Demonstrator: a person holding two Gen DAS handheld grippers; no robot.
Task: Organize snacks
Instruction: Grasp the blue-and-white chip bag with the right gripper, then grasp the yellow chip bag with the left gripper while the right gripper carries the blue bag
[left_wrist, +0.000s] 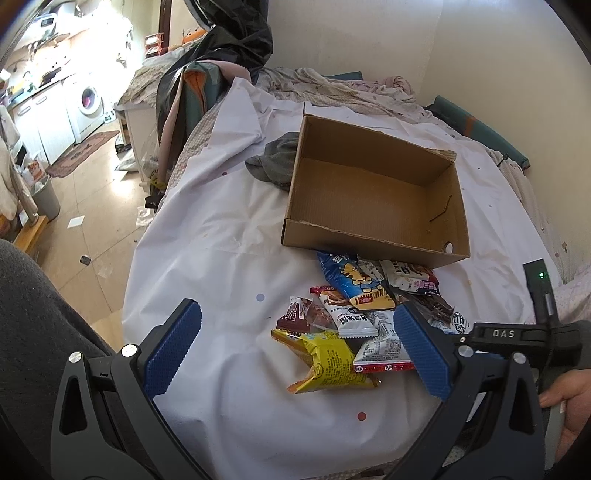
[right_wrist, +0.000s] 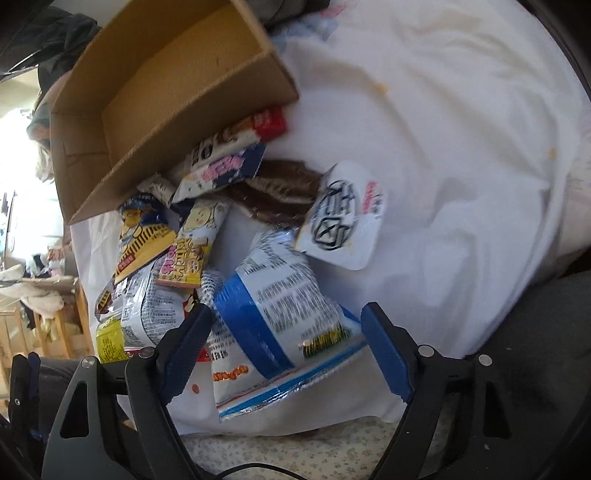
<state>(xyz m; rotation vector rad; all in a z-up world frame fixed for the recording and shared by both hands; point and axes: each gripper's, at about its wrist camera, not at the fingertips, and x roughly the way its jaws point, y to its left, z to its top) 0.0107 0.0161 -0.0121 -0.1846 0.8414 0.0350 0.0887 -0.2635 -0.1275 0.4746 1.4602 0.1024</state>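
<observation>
Reading "DAS" (left_wrist: 503, 333) in white capitals on a black body at the right edge of the left wrist view, gripped by a hand (left_wrist: 569, 398). Finding no other writing legible: dense print on the snack packets, too small or blurred to make out.

Hovers open over the white bed sheet (left_wrist: 221, 258) as the left gripper (left_wrist: 297, 308), jaws spread wide, nothing between the pads. Faces the snack pile (left_wrist: 354, 317) just ahead and to its right: a yellow packet (left_wrist: 328, 365) nearest, crumpled, and a blue packet with a cartoon tiger (left_wrist: 354, 284) farther off, touching the cardboard box (left_wrist: 369, 242).

Points steeply down as the right gripper (right_wrist: 286, 310), jaws apart, straddling a blue-and-white packet (right_wrist: 280, 314). Shows no pad clearly pressing on it. Lies flat on the sheet, that packet, long axis running away from the gripper roughly along the fingers, its foil seam at the near end, the barcode side up. Sits beyond it and to the right a white sealed cup (right_wrist: 343, 218), lid up, tilted against a brown wrapper.

Stands open-topped beyond the pile, the box (right_wrist: 85, 173), long side across the left gripper's line of sight, with only its bare corrugated floor showing inside. Rests against its near wall from outside: the far edge of the pile. Lies against its far left wall a grey cloth (left_wrist: 277, 162).
</observation>
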